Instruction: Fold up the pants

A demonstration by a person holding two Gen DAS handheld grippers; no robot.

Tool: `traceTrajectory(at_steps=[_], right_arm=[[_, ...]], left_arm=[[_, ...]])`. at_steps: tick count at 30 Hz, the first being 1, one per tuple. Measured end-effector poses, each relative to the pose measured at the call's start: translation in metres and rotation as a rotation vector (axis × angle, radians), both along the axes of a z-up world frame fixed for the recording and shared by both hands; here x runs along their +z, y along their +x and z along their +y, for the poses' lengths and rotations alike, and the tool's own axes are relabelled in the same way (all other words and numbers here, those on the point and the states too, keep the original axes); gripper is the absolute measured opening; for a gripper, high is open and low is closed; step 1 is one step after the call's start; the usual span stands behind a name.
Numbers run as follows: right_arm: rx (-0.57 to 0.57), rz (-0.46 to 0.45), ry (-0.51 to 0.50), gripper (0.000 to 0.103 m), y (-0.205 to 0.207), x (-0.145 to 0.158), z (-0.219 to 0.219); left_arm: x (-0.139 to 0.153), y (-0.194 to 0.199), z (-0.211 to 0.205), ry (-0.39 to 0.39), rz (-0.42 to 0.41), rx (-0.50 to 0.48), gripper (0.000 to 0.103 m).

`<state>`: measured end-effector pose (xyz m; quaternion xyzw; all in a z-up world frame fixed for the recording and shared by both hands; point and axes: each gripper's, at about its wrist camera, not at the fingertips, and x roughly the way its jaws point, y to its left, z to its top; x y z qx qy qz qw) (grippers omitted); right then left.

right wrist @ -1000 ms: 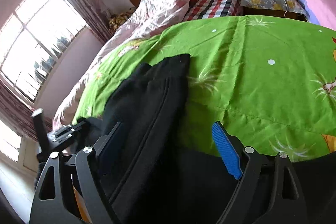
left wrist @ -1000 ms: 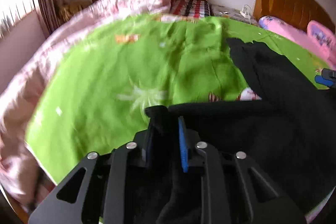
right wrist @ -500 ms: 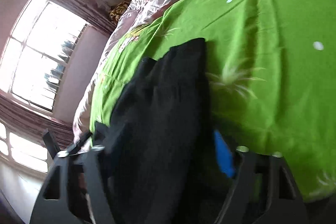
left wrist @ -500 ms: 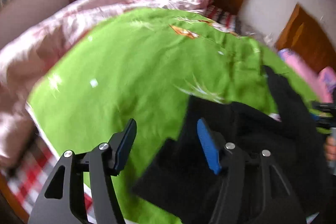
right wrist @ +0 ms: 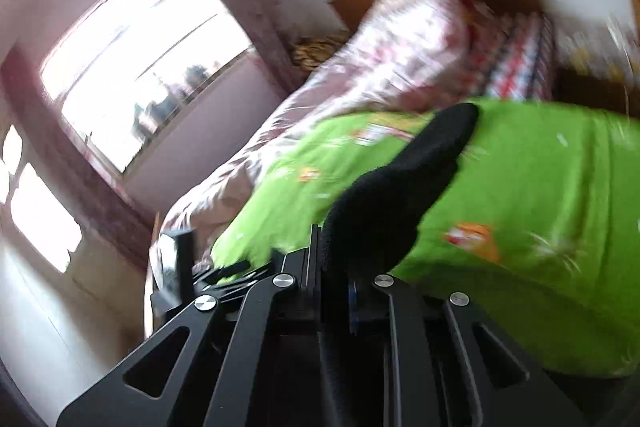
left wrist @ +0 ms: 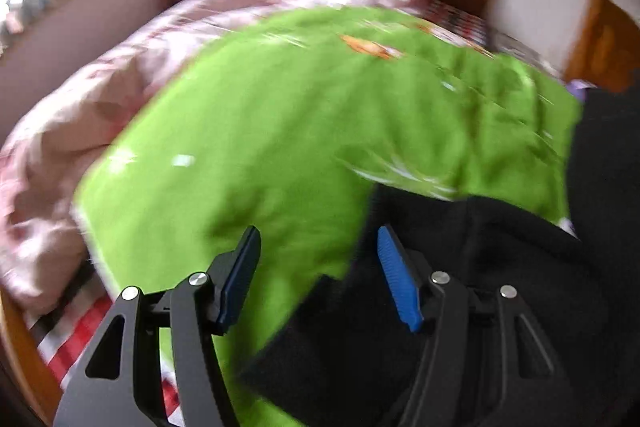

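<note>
The pants (left wrist: 460,291), black and thick-looking, lie on the green blanket (left wrist: 304,131) that covers the bed, toward its near edge. In the left wrist view they fill the lower right of the blanket, with one dark corner reaching down toward the near edge and the rest running off to the right.

The left gripper (left wrist: 316,275) hangs over the blanket at the pants' left border with its jaws standing apart. Only green blanket and the very edge of the black cloth show in the gap, and neither pad presses on anything.

The right gripper (right wrist: 334,291) is closing, and black cloth is pinched between its pads. From there a fold of the pants (right wrist: 404,187) rises clear of the blanket and stands up in a blunt tongue, so that part looks lifted.

The fabric reads as soft and fairly heavy, a fleece or knit that bends wherever it is unsupported and will sag between two holds. It is unlikely to be slippery or fragile, so a firm pinch should keep it, though thick layers may bunch in the jaws.

A good place to take hold would be a hem or waistband corner, with the two grips well apart along the same edge, so the cloth hangs flat over the blanket. Blur hides the seams, so I cannot tell which end is which.
</note>
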<state>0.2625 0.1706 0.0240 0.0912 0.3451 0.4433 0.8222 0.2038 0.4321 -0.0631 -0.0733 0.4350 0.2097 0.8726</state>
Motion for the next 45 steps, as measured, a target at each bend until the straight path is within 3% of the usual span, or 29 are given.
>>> traceTrajectory(at_steps=[2, 5, 7, 11, 14, 16, 17, 18, 21, 25, 28, 30, 35, 38, 41, 45], right_arm=[[0.051, -0.086, -0.059, 0.018, -0.032, 0.006, 0.029], [0.131, -0.198, -0.208, 0.018, -0.075, -0.009, 0.075], [0.209, -0.209, -0.313, 0.019, -0.097, -0.035, 0.104], [0.323, -0.147, -0.493, 0.023, -0.119, -0.087, 0.138], [0.371, -0.069, -0.448, 0.045, -0.115, -0.097, 0.129], [0.402, -0.038, -0.390, 0.090, -0.116, -0.092, 0.124], [0.408, -0.053, -0.375, 0.093, -0.117, -0.086, 0.121], [0.411, -0.064, -0.375, 0.093, -0.120, -0.082, 0.121], [0.408, -0.104, -0.366, 0.075, -0.126, -0.060, 0.110], [0.315, -0.257, -0.292, 0.072, -0.148, -0.021, 0.048], [0.186, -0.348, -0.310, 0.072, -0.160, -0.013, -0.019], [0.104, -0.358, -0.340, 0.072, -0.165, -0.021, -0.061], [0.035, -0.231, -0.370, 0.072, -0.188, -0.066, -0.133], [0.050, -0.199, -0.362, 0.072, -0.203, -0.085, -0.138], [0.063, -0.194, -0.362, 0.061, -0.212, -0.096, -0.135], [0.085, -0.216, -0.398, 0.053, -0.215, -0.102, -0.130]], left_arm=[[0.007, -0.015, 0.007, 0.005, -0.034, 0.070, 0.060], [0.020, -0.054, 0.028, -0.104, -0.115, 0.126, 0.064], [0.028, -0.081, 0.041, -0.118, -0.153, 0.168, 0.067], [0.036, -0.122, 0.059, -0.132, -0.172, 0.199, 0.072], [0.038, -0.142, 0.061, -0.175, -0.182, 0.181, 0.076], [0.038, -0.149, 0.056, -0.210, -0.194, 0.152, 0.081], [0.037, -0.151, 0.049, -0.236, -0.200, 0.128, 0.082], [0.035, -0.152, 0.045, -0.260, -0.209, 0.108, 0.082], [0.034, -0.150, 0.024, -0.308, -0.231, 0.063, 0.082], [0.032, -0.145, -0.007, -0.369, -0.228, -0.001, 0.083], [0.024, -0.133, -0.030, -0.382, -0.195, -0.073, 0.084], [0.015, -0.123, -0.038, -0.386, -0.173, -0.079, 0.084], [0.003, -0.108, -0.035, -0.424, -0.181, -0.041, 0.084], [-0.007, -0.099, -0.032, -0.459, -0.164, -0.027, 0.081], [-0.010, -0.096, -0.030, -0.470, -0.170, -0.020, 0.071], [-0.015, -0.091, -0.027, -0.490, -0.162, -0.015, 0.069]])
